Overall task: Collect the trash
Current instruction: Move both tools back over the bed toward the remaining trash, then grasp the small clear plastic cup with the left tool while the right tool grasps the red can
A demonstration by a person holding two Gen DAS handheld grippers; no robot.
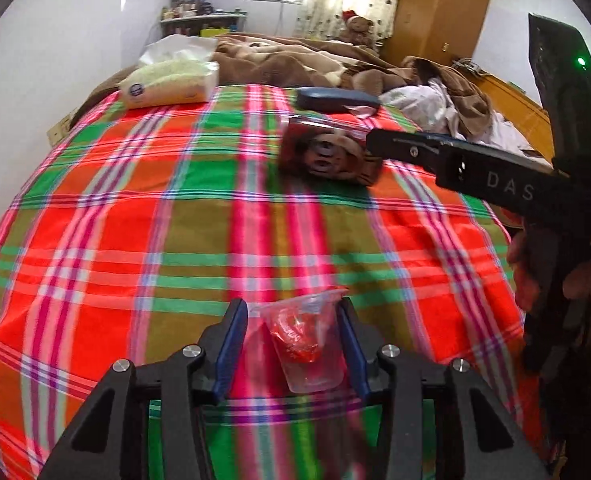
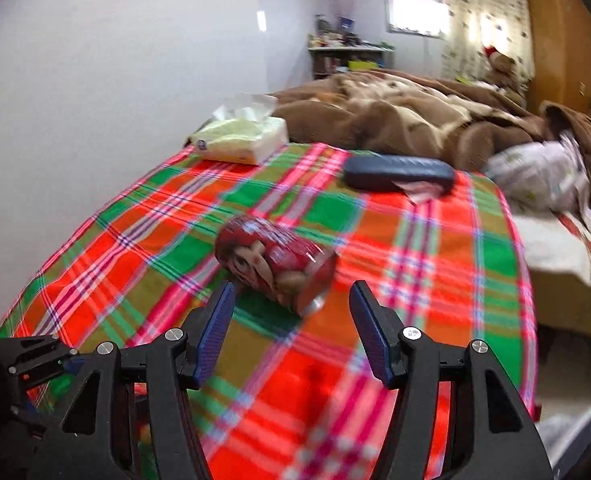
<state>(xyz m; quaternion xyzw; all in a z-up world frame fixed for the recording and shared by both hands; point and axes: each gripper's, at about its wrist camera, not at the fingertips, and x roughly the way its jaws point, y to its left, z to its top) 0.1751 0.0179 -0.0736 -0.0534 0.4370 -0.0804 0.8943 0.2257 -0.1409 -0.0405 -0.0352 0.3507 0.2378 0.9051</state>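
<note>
Left wrist view: the left gripper [image 1: 293, 344] has its jaws spread, with a clear plastic cup [image 1: 309, 346] lying between them, nearer the right-hand finger; whether either pad touches the cup cannot be told. The cup holds crumpled red wrapper scraps [image 1: 297, 338] and rests on the plaid bedspread [image 1: 135, 220]. At 1 o'clock from the left gripper, a red printed snack pack [image 1: 329, 152] lies on the bed, with the right gripper [image 1: 379, 142] reaching its right edge.

Right wrist view: the right gripper [image 2: 291, 312] is released, jaws wide apart, and the snack pack [image 2: 275, 264] sits just ahead at 12 o'clock, between the fingertips and not clasped. Farther off at 1 o'clock lies a dark glasses case [image 2: 397, 172]; at 11 o'clock, a tissue pack [image 2: 241, 138] near the brown blanket [image 2: 395, 120].
</note>
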